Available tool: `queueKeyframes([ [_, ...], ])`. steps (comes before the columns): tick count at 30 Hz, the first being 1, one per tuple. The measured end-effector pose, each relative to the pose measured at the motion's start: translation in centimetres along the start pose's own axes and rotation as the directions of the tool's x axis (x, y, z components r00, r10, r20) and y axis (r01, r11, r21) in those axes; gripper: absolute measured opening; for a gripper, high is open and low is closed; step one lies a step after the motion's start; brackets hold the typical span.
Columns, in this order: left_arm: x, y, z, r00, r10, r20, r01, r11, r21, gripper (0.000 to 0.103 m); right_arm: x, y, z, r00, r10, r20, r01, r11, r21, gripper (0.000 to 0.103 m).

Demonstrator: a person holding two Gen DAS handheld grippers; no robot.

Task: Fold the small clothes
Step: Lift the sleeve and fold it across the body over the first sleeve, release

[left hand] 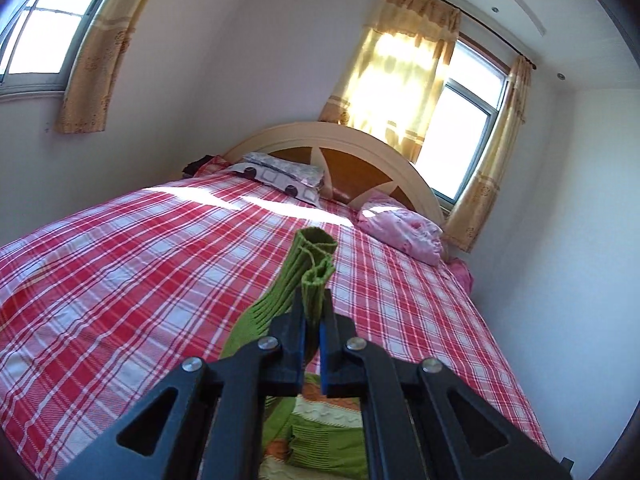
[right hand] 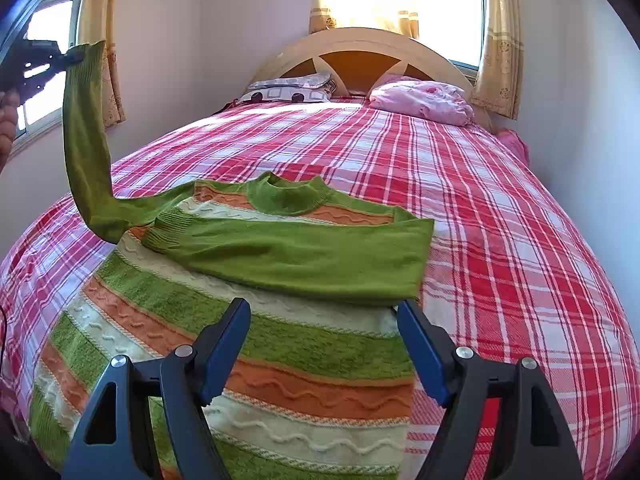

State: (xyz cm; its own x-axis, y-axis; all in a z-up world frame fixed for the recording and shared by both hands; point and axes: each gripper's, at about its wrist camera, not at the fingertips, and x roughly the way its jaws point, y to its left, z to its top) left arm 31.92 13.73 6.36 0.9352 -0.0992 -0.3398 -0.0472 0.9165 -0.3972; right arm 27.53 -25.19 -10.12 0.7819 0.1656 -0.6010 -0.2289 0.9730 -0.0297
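**Second sleeve lifted for its fold**

The striped sweater (right hand: 248, 344) lies flat on the plaid bedspread (right hand: 500, 240), one green sleeve (right hand: 296, 252) already laid across its chest. The other sleeve (right hand: 86, 136) rises off the bed, its ribbed cuff (left hand: 316, 280) clenched in the left gripper (left hand: 314, 312). The right gripper (right hand: 324, 320) hangs released above the sweater's body, holding nothing. The sleeve fold looks to be in hand; next, the raised sleeve likely needs carrying across the chest and laying flat over the first before letting go.
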Motion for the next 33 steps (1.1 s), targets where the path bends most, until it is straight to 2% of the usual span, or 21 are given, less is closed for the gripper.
queueKeyframes([
  [8, 2.6, -8.2, -1.3, 0.991, -0.132, -0.031, 0.134, 0.99, 0.04, 0.005, -1.4, -3.4, -3.1, 0.999, -0.024, -0.029, 0.025, 0.998, 0.051, 0.077],
  [16, 6.3, -15.4, -5.6, 0.967, -0.223, -0.12, 0.23, 0.972, 0.048, 0.005, -2.0, -5.5, -6.1, 0.998, -0.043, -0.053, 0.048, 0.993, 0.104, 0.077],
  [22, 9.2, -20.3, -11.6, 0.956, -0.206, -0.207, 0.233, 0.965, 0.116, 0.005, -1.6, -6.7, -7.4, 0.998, -0.036, -0.055, 0.045, 0.984, 0.171, 0.077],
  [29, 12.0, -24.5, -19.5, 0.947, -0.122, -0.297, 0.202, 0.944, 0.259, 0.005, -1.4, -6.9, -8.0, 0.998, -0.032, -0.052, 0.041, 0.981, 0.189, 0.077],
  [33, 13.3, -25.3, -22.3, 0.929, -0.089, -0.36, 0.207, 0.929, 0.305, 0.006, -1.3, -7.4, -8.1, 0.998, -0.026, -0.048, 0.036, 0.976, 0.214, 0.077],
])
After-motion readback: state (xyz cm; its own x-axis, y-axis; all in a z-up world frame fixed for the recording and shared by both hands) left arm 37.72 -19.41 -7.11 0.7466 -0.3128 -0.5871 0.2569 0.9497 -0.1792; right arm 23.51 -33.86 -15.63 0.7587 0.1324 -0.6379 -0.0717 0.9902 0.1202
